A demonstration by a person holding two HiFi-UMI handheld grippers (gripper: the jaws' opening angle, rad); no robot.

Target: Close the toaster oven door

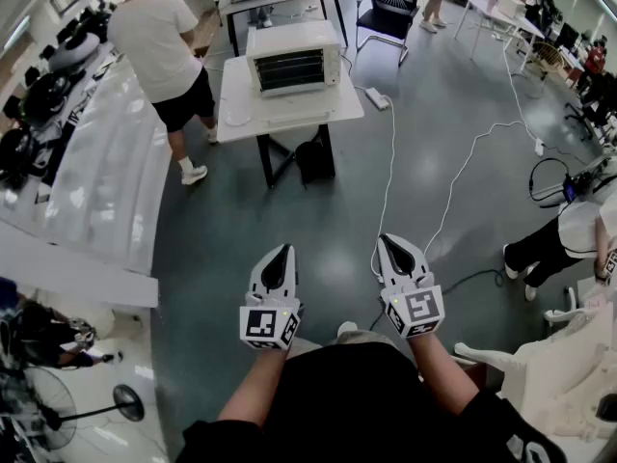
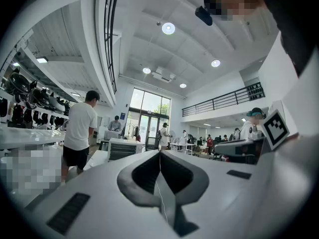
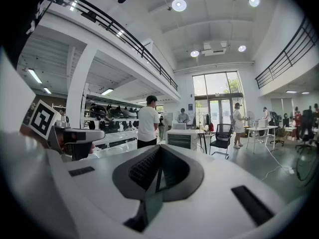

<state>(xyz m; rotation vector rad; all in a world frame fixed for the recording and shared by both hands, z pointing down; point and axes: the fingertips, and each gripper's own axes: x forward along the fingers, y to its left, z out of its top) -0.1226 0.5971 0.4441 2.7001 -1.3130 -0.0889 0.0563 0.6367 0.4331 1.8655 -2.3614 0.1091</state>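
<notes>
I hold my left gripper (image 1: 281,255) and right gripper (image 1: 390,248) side by side low in front of me, over bare grey floor (image 1: 434,162). Each has its jaws pressed together with nothing between them. The toaster oven (image 1: 294,58) stands far ahead, well apart from both grippers, on a white table (image 1: 241,114). Its front faces me and shows dark racks inside. A person in a white shirt (image 1: 154,37) stands just left of that table. A white cable (image 1: 389,177) runs across the floor from a power strip (image 1: 376,97) at the table's right.
</notes>
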